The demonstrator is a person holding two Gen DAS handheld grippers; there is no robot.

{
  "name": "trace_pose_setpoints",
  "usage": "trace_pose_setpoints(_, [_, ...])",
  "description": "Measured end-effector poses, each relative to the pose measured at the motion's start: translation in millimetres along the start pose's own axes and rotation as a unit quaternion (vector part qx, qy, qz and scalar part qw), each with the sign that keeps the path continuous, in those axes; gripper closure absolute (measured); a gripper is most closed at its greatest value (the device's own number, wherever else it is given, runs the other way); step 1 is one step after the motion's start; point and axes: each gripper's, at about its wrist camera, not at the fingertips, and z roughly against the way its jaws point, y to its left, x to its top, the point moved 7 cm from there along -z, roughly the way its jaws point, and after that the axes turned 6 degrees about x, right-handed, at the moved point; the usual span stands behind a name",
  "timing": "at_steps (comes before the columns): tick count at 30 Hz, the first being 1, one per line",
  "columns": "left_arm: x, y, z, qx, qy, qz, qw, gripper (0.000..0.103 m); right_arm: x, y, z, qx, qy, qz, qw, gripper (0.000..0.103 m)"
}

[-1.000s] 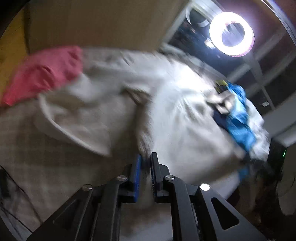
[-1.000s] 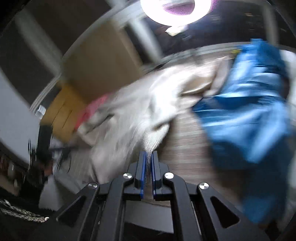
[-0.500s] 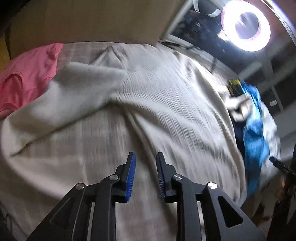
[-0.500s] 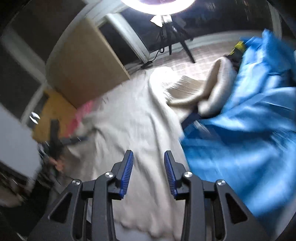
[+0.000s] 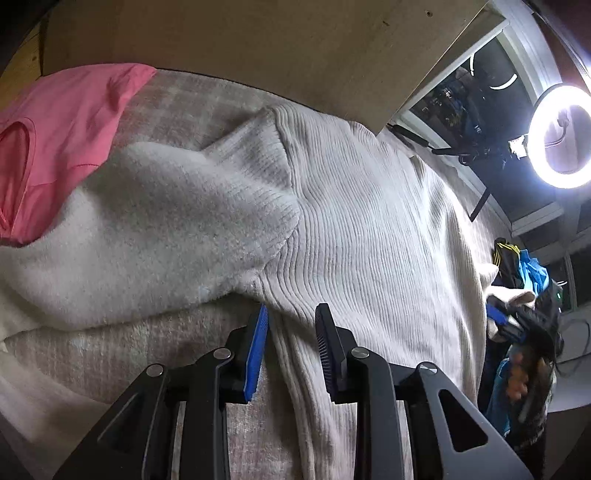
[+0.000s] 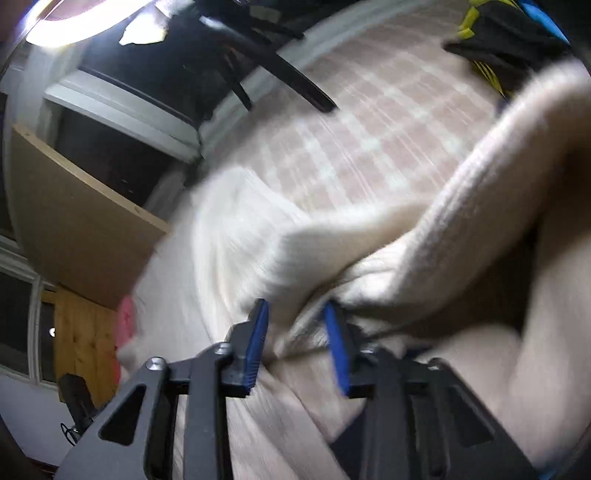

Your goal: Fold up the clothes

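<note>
- Left wrist view: cream ribbed sweater (image 5: pixel 369 229) lay spread over the checked bedcover (image 5: pixel 192 96); left gripper (image 5: pixel 290 325) was opening, narrow, side edge between its jaws, unpinched.
- Right gripper (image 6: pixel 295 325) was closing on bunched knit.
- Judged soft, limp, light; grip seams or hem.

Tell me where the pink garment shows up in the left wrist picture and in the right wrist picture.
Left wrist view: the pink garment fills the upper left, lying partly under the cream sweater.
Right wrist view: only a small blurred pink patch at the lower left edge, beside the sweater.
Shared landmark: the ring light, far right in the left view, top left corner in the right view.
</note>
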Motion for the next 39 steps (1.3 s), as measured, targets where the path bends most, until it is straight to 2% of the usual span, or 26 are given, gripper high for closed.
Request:
trace_pose_setpoints(1, [0,1,0,0.001,-0.001,0.000,1.0000,0.078,6,5,1,-0.008,-0.007,0.020,1.000,0.103])
trace_pose_setpoints(2, [1,1,-1,0.002,-0.001,0.002,1.0000,0.078,11,8,7,-0.021,-0.021,0.038,0.999,0.103])
trace_pose_setpoints(3, [2,2,-1,0.003,-0.001,0.004,1.0000,0.078,22,14,21,-0.037,-0.057,0.065,0.996,0.103])
trace_pose_setpoints(5, [5,6,0,0.012,-0.009,0.005,0.9999,0.078,46,23,63,-0.081,-0.150,0.103,0.980,0.103])
trace_pose_setpoints(6, [6,8,3,0.019,-0.016,0.006,0.9997,0.078,55,21,78,-0.097,-0.174,0.101,0.975,0.103])
trace_pose_setpoints(7, [7,11,7,0.022,-0.025,0.011,0.9994,0.078,62,18,83,-0.092,-0.168,0.092,0.977,0.102])
trace_pose_setpoints(10, [6,22,15,0.007,-0.026,0.028,0.9992,0.078,55,24,72,-0.002,-0.074,0.063,0.995,0.099])
trace_pose_setpoints(11, [5,22,15,0.001,-0.022,0.033,0.9992,0.078,45,30,66,0.001,-0.052,0.079,0.996,0.094])
trace_pose_setpoints(12, [4,22,15,-0.003,-0.019,0.036,0.9991,0.078,34,37,61,0.000,-0.031,0.095,0.995,0.090])
trace_pose_setpoints(14, [2,22,15,-0.008,-0.017,0.043,0.9989,0.074,7,41,47,0.006,0.003,0.110,0.994,0.063])
trace_pose_setpoints(16, [2,19,14,-0.008,-0.020,0.049,0.9986,0.065,-13,39,32,0.003,0.028,0.108,0.994,0.056])
trace_pose_setpoints(17, [4,18,12,-0.006,-0.020,0.052,0.9984,0.059,-18,35,25,-0.004,0.036,0.097,0.995,0.056])
trace_pose_setpoints(19, [9,13,5,-0.003,-0.021,0.057,0.9981,0.055,-29,26,10,-0.018,0.052,0.075,0.996,0.056])
trace_pose_setpoints(21, [15,10,-6,0.004,-0.015,0.060,0.9981,0.055,-39,18,-6,-0.032,0.067,0.053,0.996,0.056])
trace_pose_setpoints(23, [22,8,-15,0.015,-0.024,0.066,0.9974,0.058,-30,12,-12,-0.024,0.043,0.024,0.999,0.056])
trace_pose_setpoints(24, [25,7,-14,0.018,-0.034,0.066,0.9971,0.063,-22,10,-14,-0.016,0.024,0.012,1.000,0.056])
trace_pose_setpoints(25, [28,7,-12,0.018,-0.046,0.064,0.9967,0.088,-16,10,-15,-0.009,0.004,0.004,1.000,0.060])
trace_pose_setpoints(26, [30,6,-8,0.006,-0.053,0.068,0.9963,0.102,-11,14,-14,0.000,-0.015,0.005,1.000,0.088])
trace_pose_setpoints(27, [32,6,-3,-0.011,-0.057,0.073,0.9957,0.103,-7,19,-13,-0.002,-0.022,0.019,1.000,0.095])
trace_pose_setpoints(28, [34,8,6,-0.011,-0.071,0.073,0.9947,0.103,-4,26,-9,-0.004,-0.031,0.037,0.999,0.095])
trace_pose_setpoints(31, [45,23,44,0.018,-0.131,0.070,0.9888,0.103,12,42,30,-0.046,-0.126,0.096,0.986,0.095])
trace_pose_setpoints(32, [50,35,59,0.038,-0.152,0.077,0.9847,0.103,16,38,34,-0.054,-0.125,0.088,0.987,0.094])
trace_pose_setpoints(34, [55,59,72,0.048,-0.148,0.099,0.9829,0.103,10,29,27,-0.045,-0.067,0.060,0.995,0.090])
trace_pose_setpoints(35, [55,65,75,0.039,-0.139,0.104,0.9840,0.103,7,25,24,-0.039,-0.037,0.046,0.997,0.090])
trace_pose_setpoints(37, [45,71,83,0.035,-0.122,0.096,0.9872,0.102,-2,24,26,-0.041,-0.013,0.053,0.998,0.086])
trace_pose_setpoints(39, [21,64,92,0.029,-0.100,0.068,0.9922,0.096,-20,33,44,-0.018,0.000,0.070,0.997,0.085])
